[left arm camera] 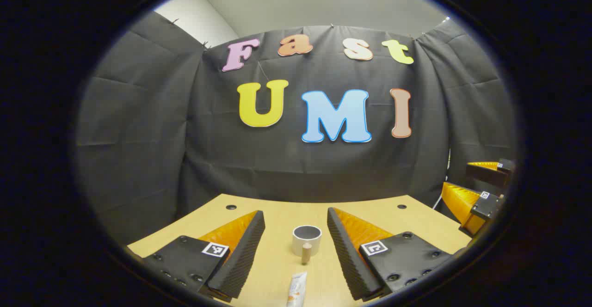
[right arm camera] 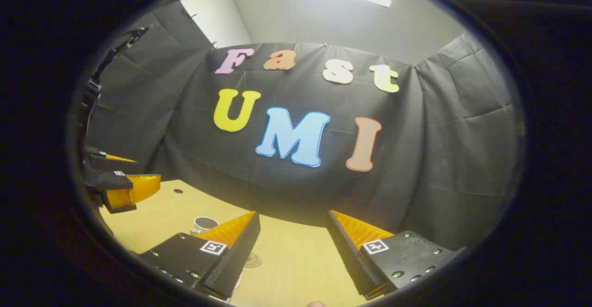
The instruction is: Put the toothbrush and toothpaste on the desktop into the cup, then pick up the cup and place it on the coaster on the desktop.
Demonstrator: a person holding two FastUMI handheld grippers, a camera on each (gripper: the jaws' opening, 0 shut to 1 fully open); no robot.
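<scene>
In the left gripper view a white cup (left arm camera: pixel 306 240) with a dark inside stands on the wooden desktop (left arm camera: pixel 277 214), its short wooden handle (left arm camera: pixel 306 253) pointing toward me. A toothpaste tube (left arm camera: pixel 297 291) lies just in front of it. My left gripper (left arm camera: pixel 296 213) is open, with cup and tube in line between its fingers but lower down. The right gripper (left arm camera: pixel 471 182) hovers at the far right. In the right gripper view my right gripper (right arm camera: pixel 292 215) is open and holds nothing. The cup (right arm camera: pixel 203 224) stands to its left. A small round coaster (right arm camera: pixel 253 260) lies partly behind its left finger.
The black cloth wall closes the desk's far side. Two dark round holes (left arm camera: pixel 231 207) (left arm camera: pixel 401 206) sit near the desktop's back edge. The left gripper (right arm camera: pixel 134 170) hangs above the desk's left part in the right gripper view. A bit of something white (right arm camera: pixel 236 284) peeks from under the right gripper's left finger.
</scene>
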